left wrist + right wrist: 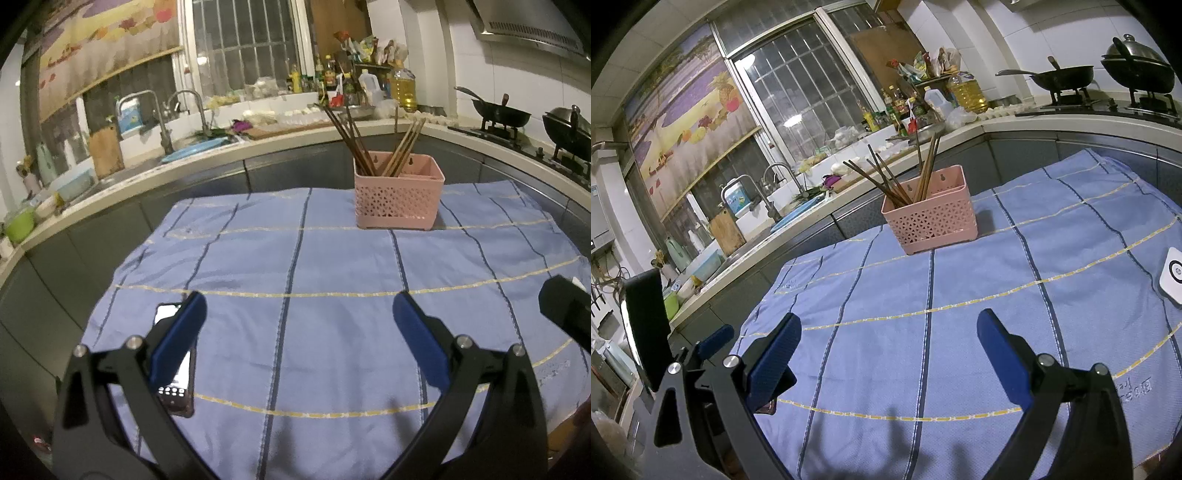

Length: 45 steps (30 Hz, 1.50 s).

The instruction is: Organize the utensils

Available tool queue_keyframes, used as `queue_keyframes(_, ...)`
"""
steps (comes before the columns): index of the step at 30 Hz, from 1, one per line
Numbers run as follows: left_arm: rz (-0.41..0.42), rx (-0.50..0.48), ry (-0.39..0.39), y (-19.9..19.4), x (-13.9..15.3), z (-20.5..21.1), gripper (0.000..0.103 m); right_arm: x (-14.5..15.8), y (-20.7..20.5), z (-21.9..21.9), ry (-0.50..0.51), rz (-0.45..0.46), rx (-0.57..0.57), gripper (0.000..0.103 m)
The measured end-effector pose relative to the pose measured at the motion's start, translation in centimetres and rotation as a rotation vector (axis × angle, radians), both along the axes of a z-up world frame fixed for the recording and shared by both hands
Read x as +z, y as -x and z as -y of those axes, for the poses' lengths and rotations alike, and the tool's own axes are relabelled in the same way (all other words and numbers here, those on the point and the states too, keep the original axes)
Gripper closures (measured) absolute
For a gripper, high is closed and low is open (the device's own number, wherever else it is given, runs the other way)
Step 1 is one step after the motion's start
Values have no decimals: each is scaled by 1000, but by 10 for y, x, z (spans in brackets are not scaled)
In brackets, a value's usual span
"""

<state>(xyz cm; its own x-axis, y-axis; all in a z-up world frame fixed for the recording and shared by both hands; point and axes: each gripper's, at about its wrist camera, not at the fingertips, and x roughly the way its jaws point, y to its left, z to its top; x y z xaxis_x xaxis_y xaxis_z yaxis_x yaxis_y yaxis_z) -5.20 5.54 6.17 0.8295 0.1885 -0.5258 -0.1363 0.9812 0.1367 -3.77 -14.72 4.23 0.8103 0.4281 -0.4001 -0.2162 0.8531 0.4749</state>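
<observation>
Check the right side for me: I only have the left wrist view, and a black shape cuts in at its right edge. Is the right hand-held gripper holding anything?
Observer: No. The right hand-held gripper is open and holds nothing, above the striped cloth.
Reviewer: Does anything lie on the cloth to the right of it?
Observer: Yes. A white device with a round ring on top lies flat near the cloth's right edge.
Reviewer: Are there loose utensils on that side?
Observer: None that I can see. That stretch of cloth is bare apart from the device, and the only chopsticks stand in the pink basket.
</observation>
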Motion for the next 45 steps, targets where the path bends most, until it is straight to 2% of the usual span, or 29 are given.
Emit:
queue_keyframes(13,31,2,-13,3,9,3,6,-3,-2,3,-2,5,-5,8)
queue_keyframes(26,-19,1,5,-2,11,3,6,7,2,13,5,36,-40,8)
queue_keyframes(37,19,-35,-14,2,21,13,6,16,1,26,2,56,-68,8)
queue_keyframes(45,-29,-66,-21,-7,9,17,6,16,-1,24,7,35,-66,9)
